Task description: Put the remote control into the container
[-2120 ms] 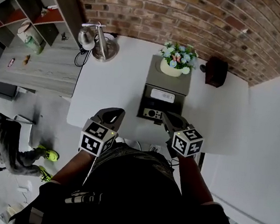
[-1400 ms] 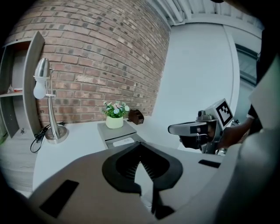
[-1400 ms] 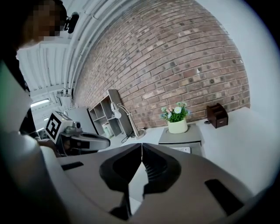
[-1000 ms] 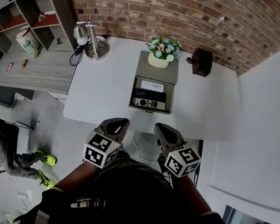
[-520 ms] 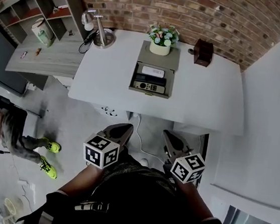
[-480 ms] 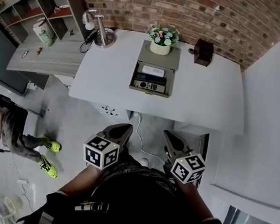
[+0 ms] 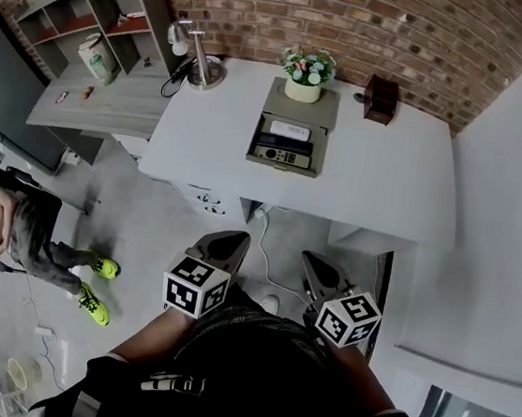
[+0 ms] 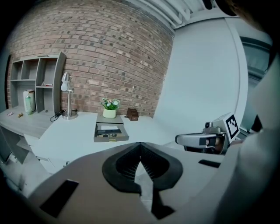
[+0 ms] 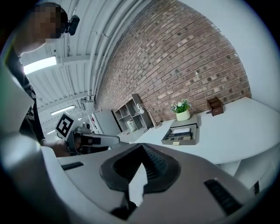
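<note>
Markers in black-and-white squares cover the cube on the left gripper (image 7: 227,240) and on the right gripper (image 7: 312,260), low in the head view. Both grippers sit well apart from the white table (image 7: 387,185). Up the frame's middle, the grey rectangular container (image 7: 318,144) rests on that table. The remote control (image 7: 281,156), slim and dark with pale buttons, lies across its near end, with a black remote (image 7: 284,142) and a white remote (image 7: 290,130) behind it. A potted flower bunch (image 7: 306,71) stands at the container's far edge, before the brick wall (image 7: 359,21).

In the left gripper view, the ribbed black jaws of the left gripper (image 8: 140,148) meet at their tips with nothing between them. The container (image 8: 110,136) lies centre-left; print on the remotes is too small to read.

In the right gripper view, the right gripper (image 9: 141,151) is likewise closed and empty, and the container (image 9: 192,133) sits right of centre.
</note>
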`<state>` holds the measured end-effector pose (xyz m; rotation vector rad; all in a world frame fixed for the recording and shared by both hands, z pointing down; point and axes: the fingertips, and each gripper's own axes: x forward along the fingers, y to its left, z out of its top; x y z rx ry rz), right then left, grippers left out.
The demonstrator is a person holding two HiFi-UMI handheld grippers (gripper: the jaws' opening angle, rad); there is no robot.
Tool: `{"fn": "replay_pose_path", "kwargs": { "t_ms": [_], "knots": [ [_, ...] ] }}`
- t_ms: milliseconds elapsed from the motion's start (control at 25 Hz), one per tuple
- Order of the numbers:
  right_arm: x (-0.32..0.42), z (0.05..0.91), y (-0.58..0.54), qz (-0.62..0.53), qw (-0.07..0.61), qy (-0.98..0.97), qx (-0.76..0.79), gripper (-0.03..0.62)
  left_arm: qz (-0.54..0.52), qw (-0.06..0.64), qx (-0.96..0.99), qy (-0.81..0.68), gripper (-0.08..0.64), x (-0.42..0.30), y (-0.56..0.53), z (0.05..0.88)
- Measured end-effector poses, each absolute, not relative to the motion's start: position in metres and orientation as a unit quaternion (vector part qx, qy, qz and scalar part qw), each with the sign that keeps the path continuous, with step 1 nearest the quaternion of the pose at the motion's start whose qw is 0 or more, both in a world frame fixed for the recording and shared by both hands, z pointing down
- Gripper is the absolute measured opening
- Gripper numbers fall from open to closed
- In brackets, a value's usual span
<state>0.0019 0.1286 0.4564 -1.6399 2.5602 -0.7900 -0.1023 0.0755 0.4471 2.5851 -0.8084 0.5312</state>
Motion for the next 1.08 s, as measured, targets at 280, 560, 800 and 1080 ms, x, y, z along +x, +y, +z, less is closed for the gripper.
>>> {"fn": "replay_pose_path", "kwargs": {
  "t_ms": [280, 560, 800, 1080],
  "knots": [
    [-0.004, 0.457, 0.133, -0.229, -0.022, 0.819, -0.526, 0.006, 0.185, 0.182, 0.921, -0.290, 0.005, -0.105, 0.077, 0.445],
    [-0.006, 0.454, 0.130, -0.223, -0.025, 0.821, -0.525, 0.006, 0.192, 0.174, 0.924, -0.282, 0.005, -0.103, 0.079, 0.447],
    [-0.010, 0.452, 0.129, -0.219, -0.027, 0.825, -0.521, 0.006, 0.194, 0.168, 0.924, -0.282, 0.005, -0.105, 0.077, 0.444],
    [-0.011, 0.454, 0.130, -0.222, -0.028, 0.824, -0.521, 0.006, 0.193, 0.165, 0.926, -0.281, 0.006, -0.104, 0.077, 0.442]
  ]
}}
